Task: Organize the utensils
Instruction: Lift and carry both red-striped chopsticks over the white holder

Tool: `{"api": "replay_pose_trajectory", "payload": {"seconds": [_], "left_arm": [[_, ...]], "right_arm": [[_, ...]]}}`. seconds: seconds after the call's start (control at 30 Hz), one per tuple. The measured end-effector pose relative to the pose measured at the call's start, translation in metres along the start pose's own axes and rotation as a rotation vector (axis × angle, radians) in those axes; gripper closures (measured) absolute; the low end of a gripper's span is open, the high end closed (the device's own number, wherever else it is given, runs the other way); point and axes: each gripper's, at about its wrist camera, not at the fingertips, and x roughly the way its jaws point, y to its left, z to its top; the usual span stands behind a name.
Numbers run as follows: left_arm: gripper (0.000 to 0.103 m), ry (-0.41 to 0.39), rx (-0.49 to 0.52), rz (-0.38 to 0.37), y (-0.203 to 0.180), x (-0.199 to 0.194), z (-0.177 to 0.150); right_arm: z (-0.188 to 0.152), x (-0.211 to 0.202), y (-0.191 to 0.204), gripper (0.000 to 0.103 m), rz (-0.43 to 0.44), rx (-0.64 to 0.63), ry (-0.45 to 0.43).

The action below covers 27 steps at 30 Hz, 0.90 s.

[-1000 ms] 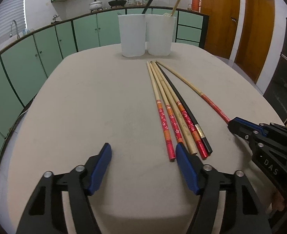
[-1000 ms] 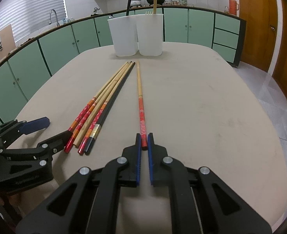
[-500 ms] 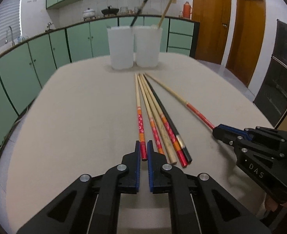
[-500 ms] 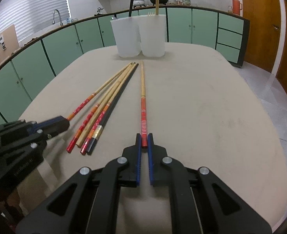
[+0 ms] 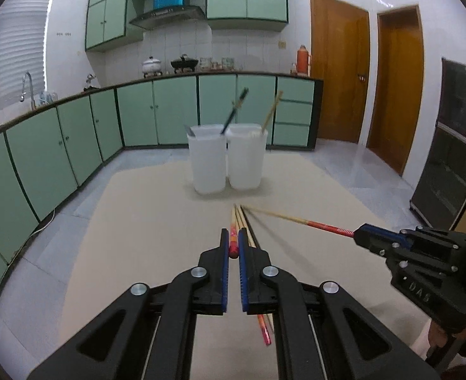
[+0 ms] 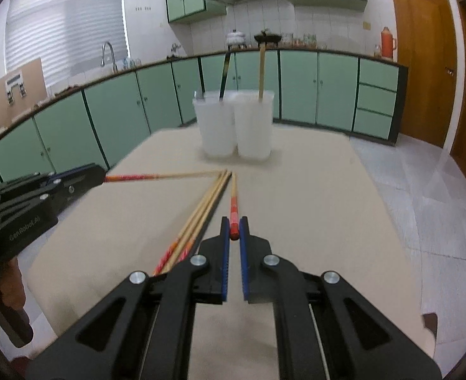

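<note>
My left gripper (image 5: 233, 243) is shut on the red end of a red-and-wood chopstick (image 5: 232, 237) and holds it lifted above the table; it also shows in the right wrist view (image 6: 157, 176). My right gripper (image 6: 234, 231) is shut on the red end of another red-and-wood chopstick (image 6: 234, 204), also lifted; it shows in the left wrist view (image 5: 299, 220). Several chopsticks (image 6: 201, 212) lie on the beige table (image 6: 312, 209) between the grippers. Two white cups (image 5: 226, 166) stand at the far end, the left with a black chopstick (image 5: 234, 110), the right with a wooden one (image 5: 271, 110).
Green kitchen cabinets (image 5: 74, 145) curve round the left and back. Wooden doors (image 5: 369, 85) stand at the right. A dark cabinet (image 5: 455, 158) is at the far right. The table edge falls off to tiled floor on both sides.
The left gripper closed on a chopstick half a second ago. Both grippers have since risen and tilted up, each lifting its chopstick's red end off the table.
</note>
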Motion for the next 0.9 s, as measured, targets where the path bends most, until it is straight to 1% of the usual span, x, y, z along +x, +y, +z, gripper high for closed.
{"api": "replay_pose_trajectory", "payload": {"seconds": [0.13,0.23,0.37,0.53,0.77,0.9], "left_arm": [[0.097,-0.057,0.001,0.01,0.004,-0.011,0.02],[0.097,-0.088,0.008,0.012,0.006,-0.016,0.034],[0.097,-0.119,0.028,0.011,0.006,-0.017,0.053],[0.097,-0.131,0.037,-0.014,0.008,-0.013,0.078],[0.097,-0.147,0.038,-0.04,0.009,-0.012,0.102],[0.097,-0.155,0.039,-0.053,0.01,-0.014,0.112]], "right_arm": [[0.021,-0.011,-0.006,0.098,0.007,0.001,-0.048],[0.042,-0.017,-0.015,0.098,0.038,0.024,-0.067],[0.068,-0.022,-0.021,0.098,0.05,0.016,-0.09],[0.101,-0.024,-0.024,0.098,0.066,-0.016,-0.088],[0.132,-0.026,-0.03,0.098,0.126,-0.013,-0.071],[0.145,-0.029,-0.03,0.098,0.131,-0.031,-0.074]]}}
